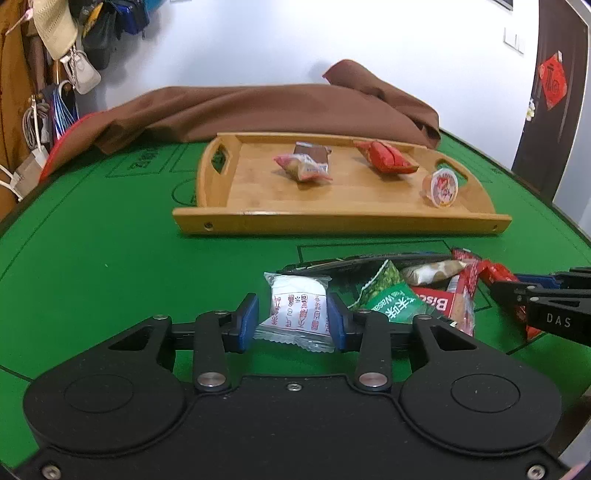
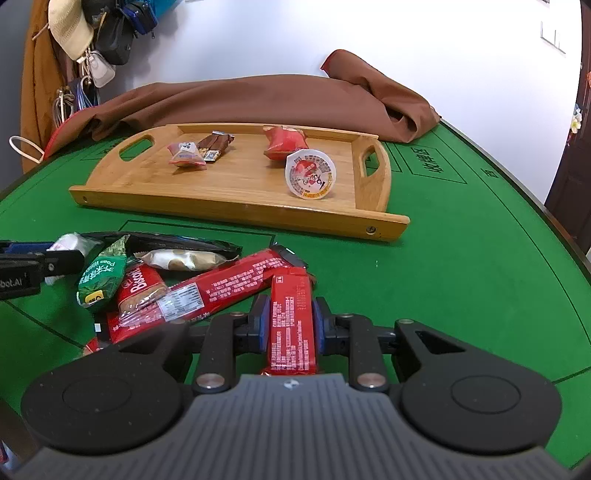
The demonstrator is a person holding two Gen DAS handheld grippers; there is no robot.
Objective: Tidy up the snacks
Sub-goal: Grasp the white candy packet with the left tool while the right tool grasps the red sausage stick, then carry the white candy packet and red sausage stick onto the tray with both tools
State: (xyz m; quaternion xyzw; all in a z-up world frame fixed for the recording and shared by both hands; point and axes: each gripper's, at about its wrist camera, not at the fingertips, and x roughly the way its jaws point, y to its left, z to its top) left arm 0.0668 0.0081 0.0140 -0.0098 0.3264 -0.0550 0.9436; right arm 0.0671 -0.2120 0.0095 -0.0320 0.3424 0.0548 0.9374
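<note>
My left gripper (image 1: pixel 291 321) has its blue pads on either side of a white snack packet (image 1: pixel 299 306) with red print, which lies on the green table (image 1: pixel 110 258). My right gripper (image 2: pixel 290 325) is shut on a short red snack bar (image 2: pixel 290 295) that points away from me. Between the two lies a loose pile: a green peas packet (image 2: pixel 101 277), a Biscoff pack (image 2: pixel 140 291), a long red bar (image 2: pixel 229 288), a beige packet (image 2: pixel 177 260) and a black wrapper (image 2: pixel 177 240). A wooden tray (image 1: pixel 332 218) beyond holds a pink packet (image 1: pixel 304 168), a brown bar (image 1: pixel 314 151), a red packet (image 1: pixel 386 157) and a jelly cup (image 1: pixel 441 186).
A brown cloth (image 1: pixel 258 110) is heaped along the table's far edge behind the tray. Bags and a hat (image 1: pixel 55 26) hang at the far left. A dark door (image 1: pixel 554 110) stands at the right. Bare green felt lies left of the pile and right of the tray.
</note>
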